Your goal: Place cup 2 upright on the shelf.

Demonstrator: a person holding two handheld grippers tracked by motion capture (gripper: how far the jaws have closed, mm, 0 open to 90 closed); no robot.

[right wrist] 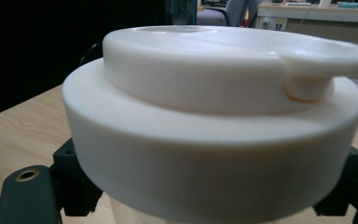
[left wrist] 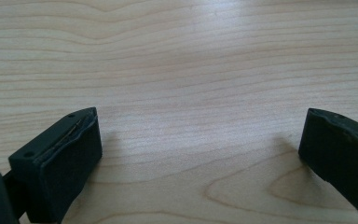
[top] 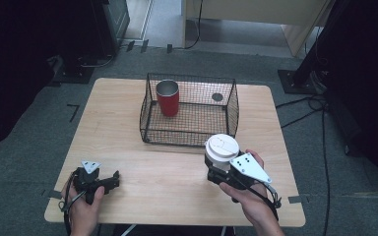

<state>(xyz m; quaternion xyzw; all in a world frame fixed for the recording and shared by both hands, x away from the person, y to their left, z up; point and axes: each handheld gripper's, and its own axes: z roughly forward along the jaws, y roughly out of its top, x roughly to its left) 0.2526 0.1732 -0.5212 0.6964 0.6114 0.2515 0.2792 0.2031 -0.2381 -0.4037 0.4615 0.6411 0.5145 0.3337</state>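
Observation:
A white cup with a white flip-top lid (top: 221, 150) is held just in front of the wire basket (top: 192, 77), with my right gripper (top: 216, 173) shut on its body below the lid. In the right gripper view the lid (right wrist: 214, 116) looms close, and a black finger (right wrist: 77, 186) shows at each side of the cup. A red cup with a metal inside (top: 168, 97) stands upright in the basket's left half. My left gripper (top: 112, 180) rests low at the table's front left, jaws open and wide apart (left wrist: 200, 135) over bare wood, holding nothing.
The black wire basket sits at the back middle of the light wooden table (top: 152, 167). Cables (top: 315, 105) and a stand base lie on the grey floor to the right. Dark equipment stands at the far left beyond the table.

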